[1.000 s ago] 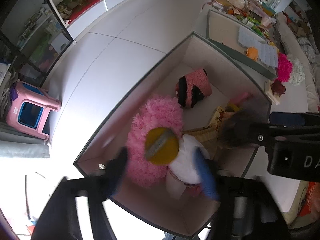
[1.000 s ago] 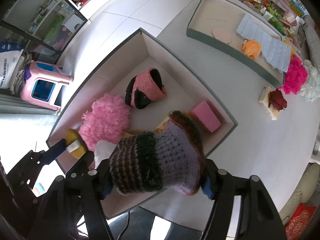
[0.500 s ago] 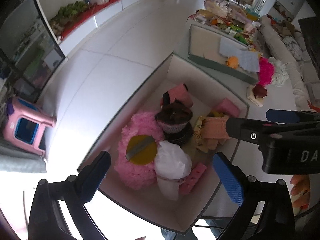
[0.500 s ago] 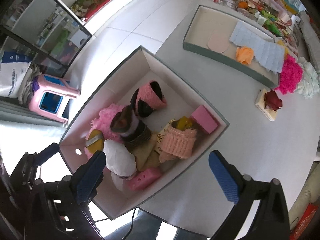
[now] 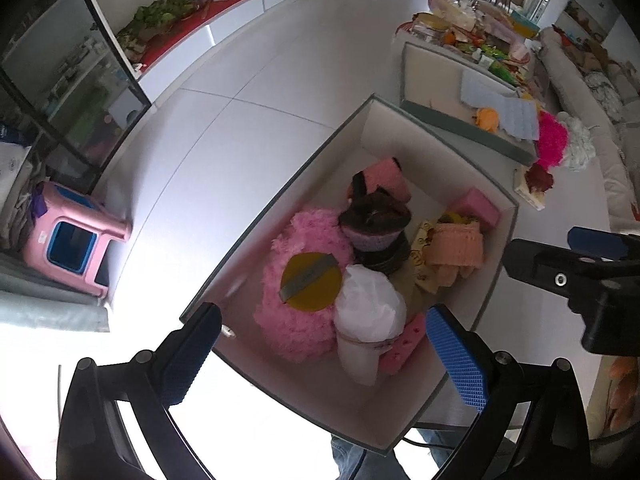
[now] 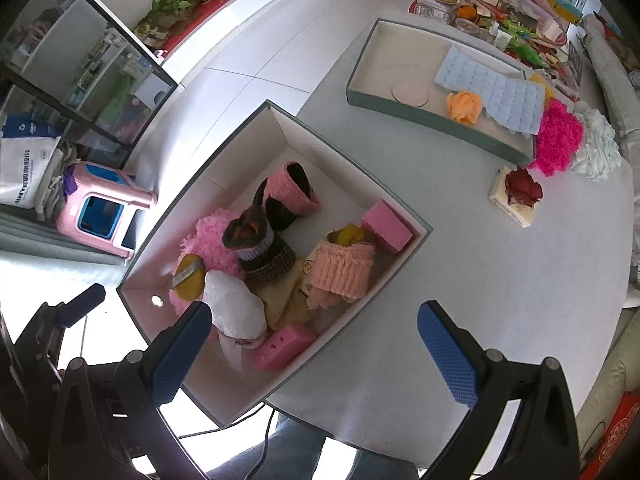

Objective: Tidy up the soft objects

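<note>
both grippers hung above the box (image 6: 352, 162), pointing almost straight down, with their jaws wide apart and nothing between them. the left gripper (image 5: 320, 356) was over the near end of the box, and the right gripper (image 6: 316, 354) was over its near corner and the bare surface (image 6: 480, 280) beside it. they looked that way because their hands were free, ready to fetch something new.

closest in the box lay a pink block (image 6: 284, 348) with holes, touching a white bag (image 6: 236, 312). beside the bag sat a fluffy pink pad (image 5: 308, 276) with a yellow disc (image 5: 310, 282) on top of it. a dark knit hat (image 6: 260, 252) stood in the middle, leaning on its neighbours. to its right lay a peach knit cloth (image 6: 344, 272) on some yellow cloth. a pink sponge (image 6: 386, 226) lay by the right wall, and a pink and black knit piece (image 6: 288, 196) lay further back. the soft things were packed close together, likely so more could fit.

further off, a tray (image 6: 384, 100) held a blue mat (image 6: 492, 92) and an orange puff (image 6: 464, 106). just past its end sat a bright pink puff (image 6: 558, 138) and a white puff (image 6: 596, 150), and nearer, a red flower (image 6: 522, 188) on a small slab. these were still outside the box, so the job seemed not yet finished.
</note>
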### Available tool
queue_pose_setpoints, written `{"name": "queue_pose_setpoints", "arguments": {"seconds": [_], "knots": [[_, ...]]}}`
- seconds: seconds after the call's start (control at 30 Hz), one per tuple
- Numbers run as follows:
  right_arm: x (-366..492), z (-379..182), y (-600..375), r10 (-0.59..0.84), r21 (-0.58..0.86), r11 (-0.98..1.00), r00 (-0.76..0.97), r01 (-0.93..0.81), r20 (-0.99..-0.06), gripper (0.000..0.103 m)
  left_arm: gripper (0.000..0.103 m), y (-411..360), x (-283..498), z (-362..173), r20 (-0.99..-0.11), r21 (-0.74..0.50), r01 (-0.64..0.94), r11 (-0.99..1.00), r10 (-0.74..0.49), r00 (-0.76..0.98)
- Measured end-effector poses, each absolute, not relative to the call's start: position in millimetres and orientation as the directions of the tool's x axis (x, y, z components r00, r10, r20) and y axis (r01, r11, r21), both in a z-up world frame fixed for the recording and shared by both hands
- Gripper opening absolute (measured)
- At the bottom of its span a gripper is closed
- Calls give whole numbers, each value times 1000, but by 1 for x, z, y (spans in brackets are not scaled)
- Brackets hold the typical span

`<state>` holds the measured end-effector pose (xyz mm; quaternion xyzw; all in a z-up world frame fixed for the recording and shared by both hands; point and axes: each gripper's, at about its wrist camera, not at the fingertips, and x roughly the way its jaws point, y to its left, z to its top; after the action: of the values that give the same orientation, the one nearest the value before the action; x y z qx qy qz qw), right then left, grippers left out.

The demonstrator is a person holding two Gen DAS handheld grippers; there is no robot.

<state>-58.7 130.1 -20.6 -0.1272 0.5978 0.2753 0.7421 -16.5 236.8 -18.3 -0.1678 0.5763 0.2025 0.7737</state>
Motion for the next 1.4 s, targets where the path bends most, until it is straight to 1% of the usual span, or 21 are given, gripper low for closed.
{"name": "queue_pose_setpoints", "arguments": {"seconds": [0.47, 0.83, 1.4], "knots": [[-68, -21, 137, 250, 130, 807, 134, -577, -959, 103, 103, 234, -18, -20, -962, -1, -494, 869, 135, 238], [-70, -22, 135, 236, 117, 815, 139, -568, -962, 103, 103, 232, -19, -18, -959, 39, -485, 874, 169, 227], [-70, -22, 137, 226, 105, 815, 147, -570, -963, 103, 103, 232, -11, -22, -962, 9, -455, 891, 132, 239]]}}
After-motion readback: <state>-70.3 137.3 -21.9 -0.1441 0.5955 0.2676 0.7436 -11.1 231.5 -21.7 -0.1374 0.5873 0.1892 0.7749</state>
